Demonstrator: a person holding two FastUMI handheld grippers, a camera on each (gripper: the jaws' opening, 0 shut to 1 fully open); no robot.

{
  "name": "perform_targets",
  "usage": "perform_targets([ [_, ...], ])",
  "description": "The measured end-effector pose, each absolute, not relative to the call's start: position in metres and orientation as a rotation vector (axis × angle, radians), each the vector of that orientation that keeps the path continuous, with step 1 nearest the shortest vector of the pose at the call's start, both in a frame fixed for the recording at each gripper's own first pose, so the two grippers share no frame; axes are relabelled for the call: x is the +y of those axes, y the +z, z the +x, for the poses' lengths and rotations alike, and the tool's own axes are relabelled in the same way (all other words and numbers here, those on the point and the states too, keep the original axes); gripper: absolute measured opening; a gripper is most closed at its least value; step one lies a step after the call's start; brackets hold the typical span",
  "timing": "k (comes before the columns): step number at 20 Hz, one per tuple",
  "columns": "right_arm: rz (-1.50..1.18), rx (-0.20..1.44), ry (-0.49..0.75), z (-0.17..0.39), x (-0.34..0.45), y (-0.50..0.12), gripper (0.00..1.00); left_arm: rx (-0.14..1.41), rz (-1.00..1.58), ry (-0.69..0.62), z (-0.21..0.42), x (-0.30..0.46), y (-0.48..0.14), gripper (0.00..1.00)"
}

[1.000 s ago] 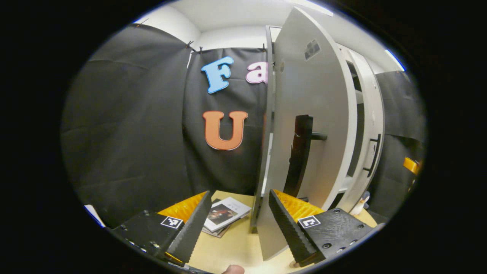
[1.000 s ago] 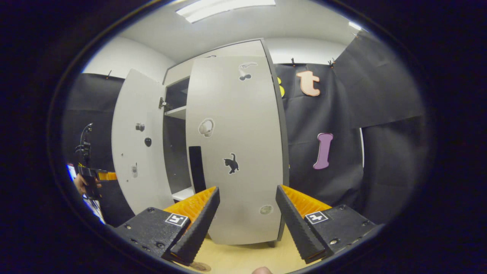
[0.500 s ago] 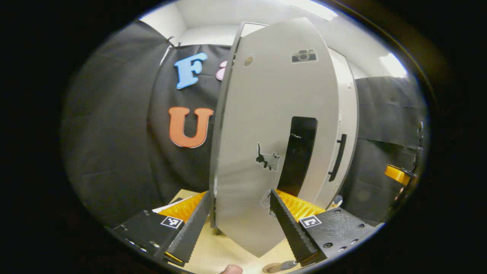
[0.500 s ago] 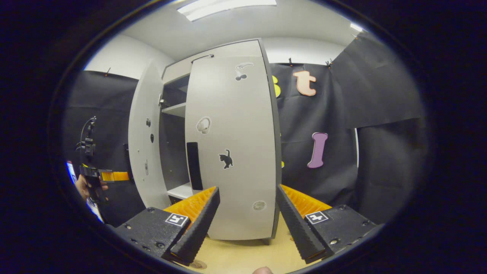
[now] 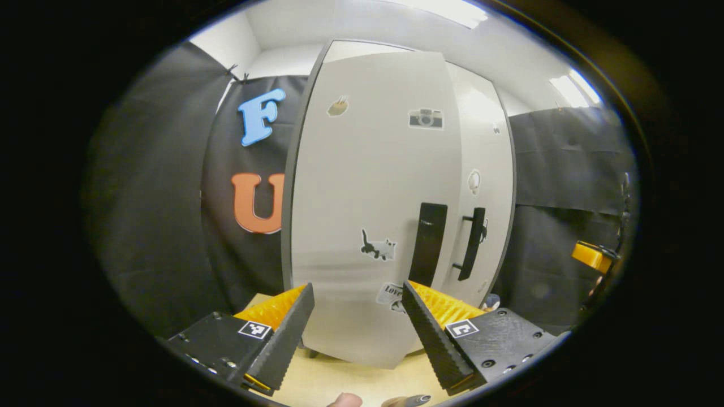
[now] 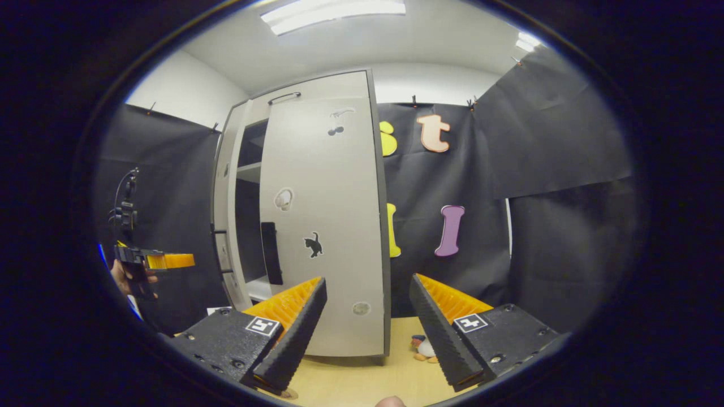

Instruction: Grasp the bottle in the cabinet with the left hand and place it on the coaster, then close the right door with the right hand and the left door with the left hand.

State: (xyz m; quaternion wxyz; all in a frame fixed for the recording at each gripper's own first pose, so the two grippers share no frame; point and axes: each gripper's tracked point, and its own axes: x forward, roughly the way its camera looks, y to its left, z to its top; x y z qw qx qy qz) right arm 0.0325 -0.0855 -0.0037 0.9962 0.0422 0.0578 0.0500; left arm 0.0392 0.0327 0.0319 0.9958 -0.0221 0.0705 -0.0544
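Note:
The white cabinet's left door faces me in the left gripper view and stands almost shut. Its black handle sits beside the right door's handle. My left gripper is open just in front of the door's lower part, with nothing between its fingers. In the right gripper view the right door is nearly shut, and the left door shows edge-on with a dark gap and a shelf between them. My right gripper is open and stands back from the cabinet. A brownish object, too cut off to identify, peeks in at the bottom edge.
A hand holds the left gripper left of the cabinet. The right gripper's orange finger shows at the far right. A small penguin toy stands on the wooden table by the cabinet's right corner.
The left door has swung from wide open to almost shut, with the left gripper following it round. The right gripper has drawn back from the right door, and the cabinet looks smaller.

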Motion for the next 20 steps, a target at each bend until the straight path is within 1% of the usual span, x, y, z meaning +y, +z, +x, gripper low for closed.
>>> perform_targets([
  [3,0.087,0.059,0.104,0.032,-0.081,0.02,0.98,0.091,0.008,-0.1,0.028,0.031,0.056,1.0],
  [4,0.081,0.039,0.109,0.033,-0.078,0.028,0.93,0.078,0.026,-0.092,0.026,0.032,0.063,1.0],
  [5,0.074,0.024,0.113,0.033,-0.076,0.034,0.97,0.057,0.046,-0.076,0.022,0.034,0.072,1.0],
  [10,0.071,-0.065,0.124,0.034,-0.066,0.068,0.99,-0.018,0.077,-0.012,0.009,0.035,0.111,0.99],
  [12,0.067,-0.093,0.121,0.032,-0.065,0.08,0.99,-0.041,0.055,0.011,0.0,0.042,0.123,0.96],
  [13,0.062,-0.103,0.117,0.032,-0.065,0.085,0.96,-0.054,0.044,0.013,-0.004,0.041,0.13,0.94],
  [14,0.054,-0.111,0.115,0.031,-0.065,0.091,0.96,-0.063,0.038,0.014,-0.007,0.041,0.138,0.92],
  [15,0.045,-0.118,0.114,0.031,-0.064,0.095,0.99,-0.074,0.037,0.02,-0.01,0.041,0.144,0.98],
  [16,0.037,-0.126,0.111,0.03,-0.064,0.099,0.99,-0.09,0.04,0.032,-0.014,0.043,0.151,0.99],
  [17,0.029,-0.136,0.109,0.029,-0.063,0.103,0.96,-0.099,0.046,0.048,-0.017,0.048,0.156,0.92],
  [18,0.026,-0.149,0.111,0.028,-0.062,0.108,0.99,-0.111,0.048,0.058,-0.02,0.049,0.159,0.99],
  [20,0.018,-0.155,0.121,0.029,-0.059,0.11,0.99,-0.122,0.038,0.069,-0.026,0.046,0.165,0.99],
])
